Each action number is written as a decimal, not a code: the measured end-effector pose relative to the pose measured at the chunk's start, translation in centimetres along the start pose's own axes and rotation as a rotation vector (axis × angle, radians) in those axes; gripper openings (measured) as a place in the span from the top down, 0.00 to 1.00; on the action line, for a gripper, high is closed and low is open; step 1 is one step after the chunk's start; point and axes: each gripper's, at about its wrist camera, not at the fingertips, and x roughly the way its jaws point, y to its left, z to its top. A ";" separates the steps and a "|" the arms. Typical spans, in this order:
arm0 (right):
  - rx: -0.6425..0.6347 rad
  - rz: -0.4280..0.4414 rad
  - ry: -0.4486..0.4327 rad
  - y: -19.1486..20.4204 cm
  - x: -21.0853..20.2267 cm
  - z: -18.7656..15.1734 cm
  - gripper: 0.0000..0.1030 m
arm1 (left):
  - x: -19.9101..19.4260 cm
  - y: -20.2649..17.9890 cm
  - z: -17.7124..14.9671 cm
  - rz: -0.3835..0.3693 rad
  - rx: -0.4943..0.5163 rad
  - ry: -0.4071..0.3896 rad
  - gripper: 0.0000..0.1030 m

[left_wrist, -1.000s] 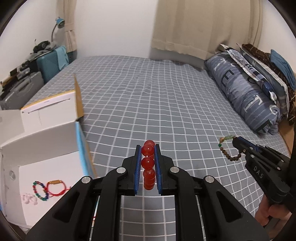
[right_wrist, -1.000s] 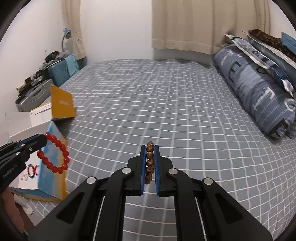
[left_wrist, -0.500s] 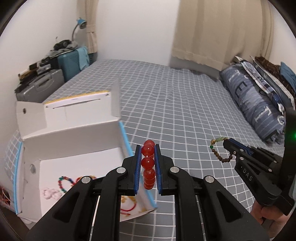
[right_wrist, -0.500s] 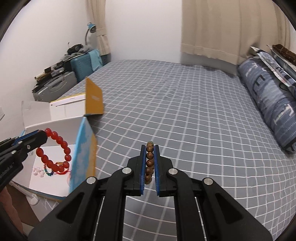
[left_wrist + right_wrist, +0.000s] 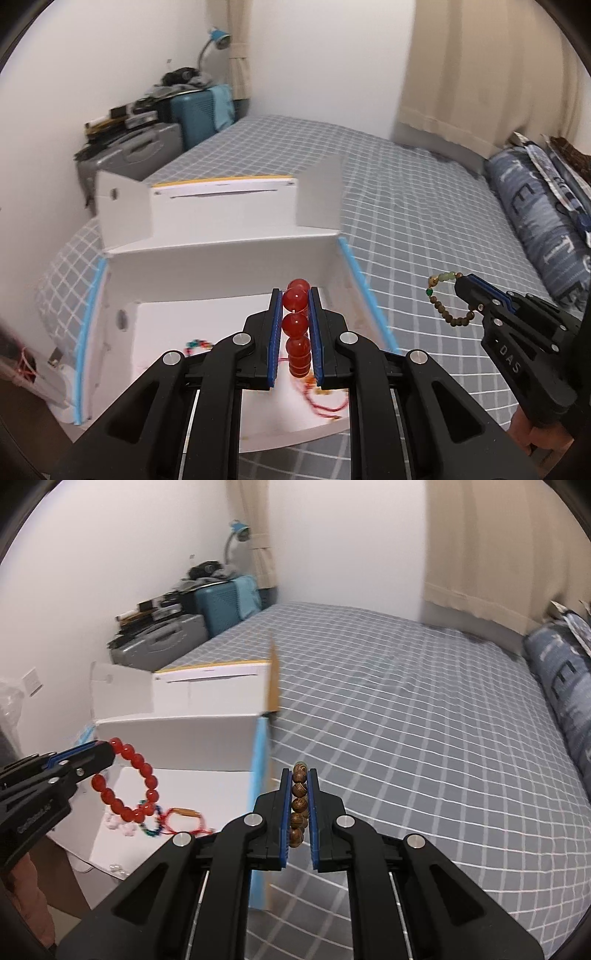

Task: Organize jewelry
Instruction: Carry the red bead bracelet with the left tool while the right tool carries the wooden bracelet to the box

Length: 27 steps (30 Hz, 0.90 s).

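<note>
Over white box (image 5: 221, 266): 1 red bracelet (image 5: 296, 325); beside, 1 brown bracelet (image 5: 298, 808).

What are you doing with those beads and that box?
A person is tidying jewelry with a gripper in each hand. The left gripper is shut on a red bead bracelet and holds it over the open white box on the bed. The right gripper is shut on a brown bead bracelet, off to the box's right. A few other bracelets already lie in the box.
</note>
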 end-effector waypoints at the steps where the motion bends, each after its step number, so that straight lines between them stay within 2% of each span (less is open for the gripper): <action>1: -0.010 0.009 0.000 0.8 0.1 0.0 0.93 | 0.0 0.9 -0.2 0.010 -0.012 0.002 0.87; 12: -0.090 0.115 0.043 8.8 3.8 -1.0 0.93 | 1.4 7.3 -2.3 0.091 -0.079 0.053 0.87; 19: -0.116 0.103 0.110 10.5 7.1 -2.1 0.93 | 3.4 10.3 -3.7 0.119 -0.107 0.103 0.87; 27: -0.101 0.080 0.195 10.6 9.7 -3.4 0.93 | 5.8 12.2 -4.5 0.136 -0.130 0.160 0.87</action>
